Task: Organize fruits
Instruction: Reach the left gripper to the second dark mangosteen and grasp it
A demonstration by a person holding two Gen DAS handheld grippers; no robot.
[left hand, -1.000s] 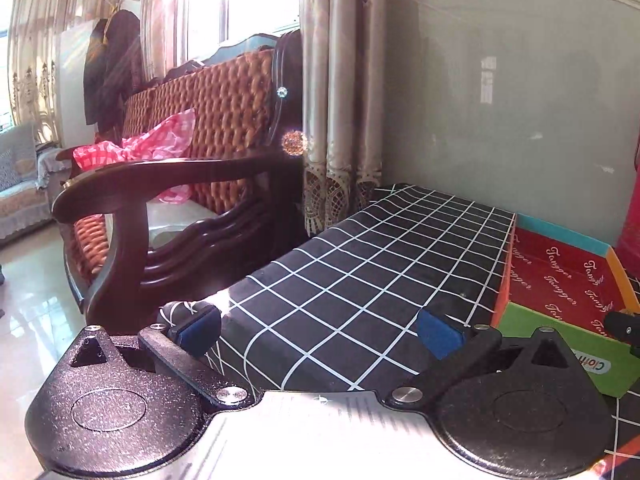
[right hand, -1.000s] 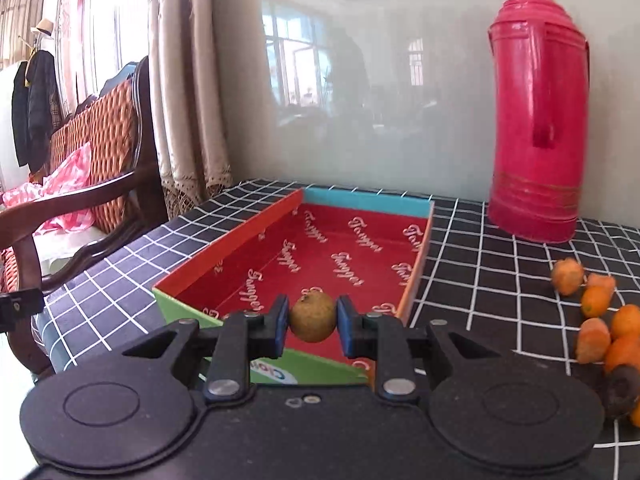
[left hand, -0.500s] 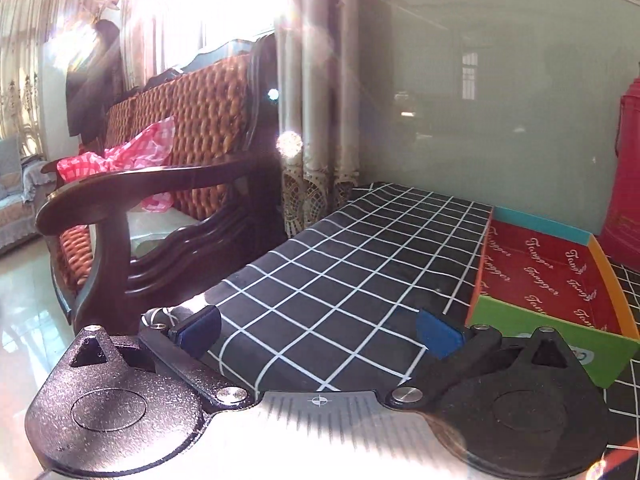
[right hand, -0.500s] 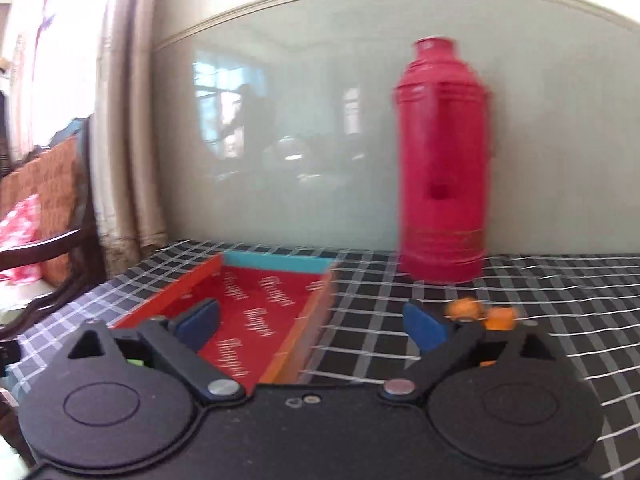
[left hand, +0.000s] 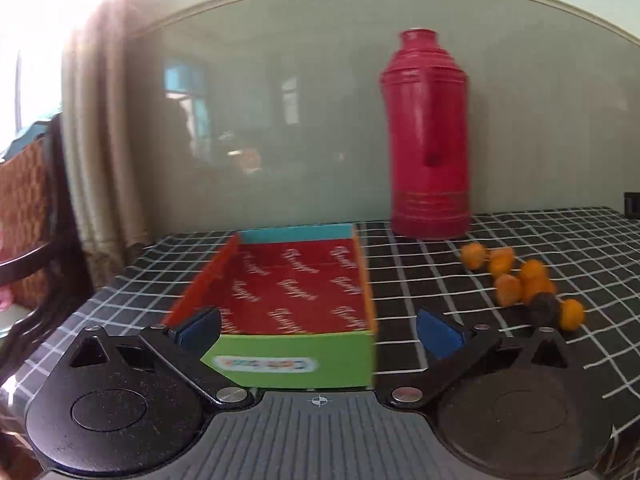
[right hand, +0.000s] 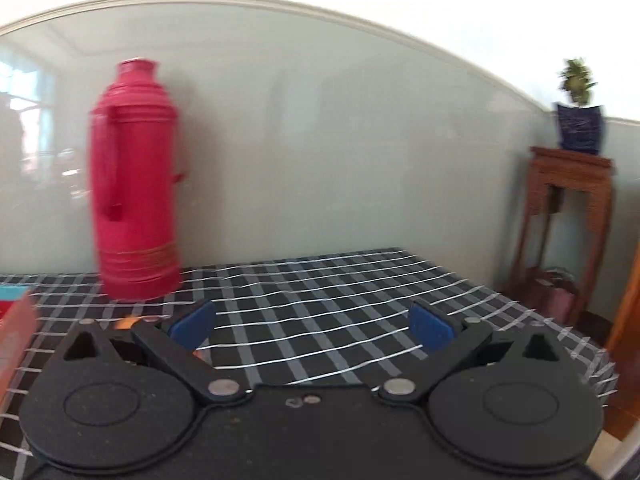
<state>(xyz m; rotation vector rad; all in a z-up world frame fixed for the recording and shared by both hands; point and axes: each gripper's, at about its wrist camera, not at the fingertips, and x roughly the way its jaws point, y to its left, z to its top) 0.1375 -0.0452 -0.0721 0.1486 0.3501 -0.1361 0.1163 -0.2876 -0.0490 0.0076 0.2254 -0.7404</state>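
Item: left gripper point(left hand: 319, 330). Blue pads spread wide, nothing between them, facing the near green wall of the box point(left hand: 294, 364).

Item: right gripper point(right hand: 312, 326). Pads likewise spread wide and empty, over bare checked tablecloth point(right hand: 320, 300), pointed away from the fruit.

Item: box. Open-topped, red printed lining, blue far wall, orange side wall. The part of its floor that shows holds no fruit (the strip behind the near wall is hidden, so one could lie there unseen).

Item: fruits point(left hand: 520, 280). A loose cluster of small orange pieces on the cloth to the right of the box, well apart from it, with one dark fruit point(left hand: 543, 309) at the near end. Motion blur prevents an exact count.

Item: red thermos point(left hand: 428, 136). Upright at the back by the wall, beyond the cluster.

Progress, judged: early. Nearly the whole pile lies outside the box; most of the carrying is left, piece by piece.
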